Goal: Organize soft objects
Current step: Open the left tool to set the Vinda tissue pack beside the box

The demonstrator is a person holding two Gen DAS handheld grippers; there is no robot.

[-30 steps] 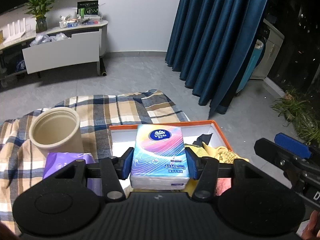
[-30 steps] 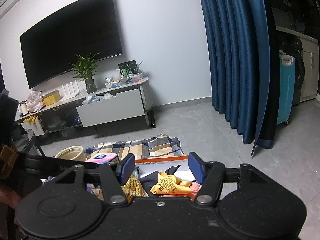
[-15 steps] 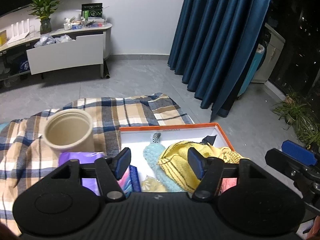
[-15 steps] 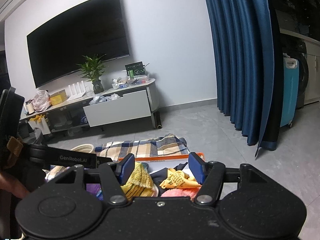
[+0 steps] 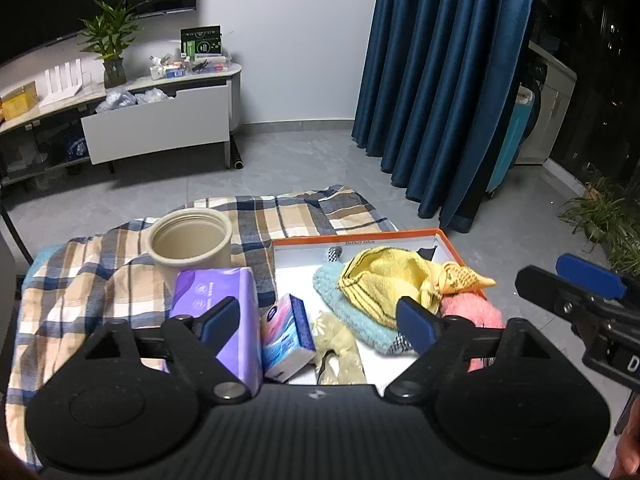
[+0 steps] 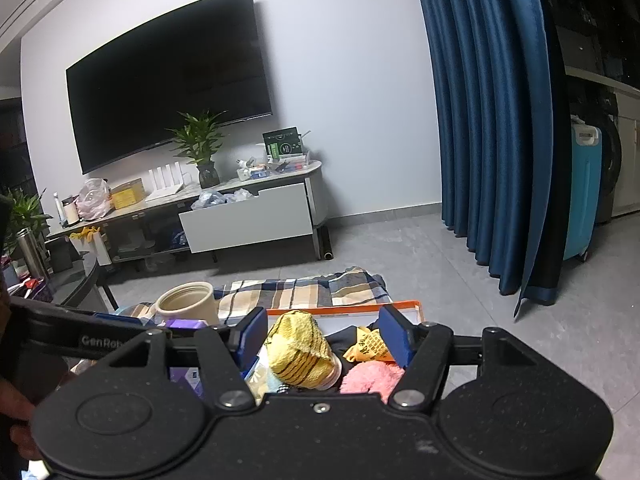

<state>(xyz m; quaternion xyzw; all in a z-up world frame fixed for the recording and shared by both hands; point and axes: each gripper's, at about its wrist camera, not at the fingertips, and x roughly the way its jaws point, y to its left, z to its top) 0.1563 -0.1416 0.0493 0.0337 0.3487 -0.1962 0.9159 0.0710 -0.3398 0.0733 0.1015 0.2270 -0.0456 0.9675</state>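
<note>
My left gripper hangs above the table with its jaws opening and nothing pressed between them. Below it the blue-pink tissue pack lies tilted on its side at the left edge of the orange-rimmed box. The box also holds a yellow towel, a light blue knit, a pink fluffy piece and a cream cloth. A purple pack lies just left of the box. My right gripper hovers over the box with jaws opening and nothing in them, the yellow towel beneath.
A beige open canister stands behind the purple pack on the plaid cloth. A blue pad of my right gripper reaches in from the right. Beyond lie grey floor, a TV cabinet and blue curtains.
The left gripper let go of the tissue pack, opened wide and drew back; the pack now rests at the box's left edge. The right gripper rose a little.
</note>
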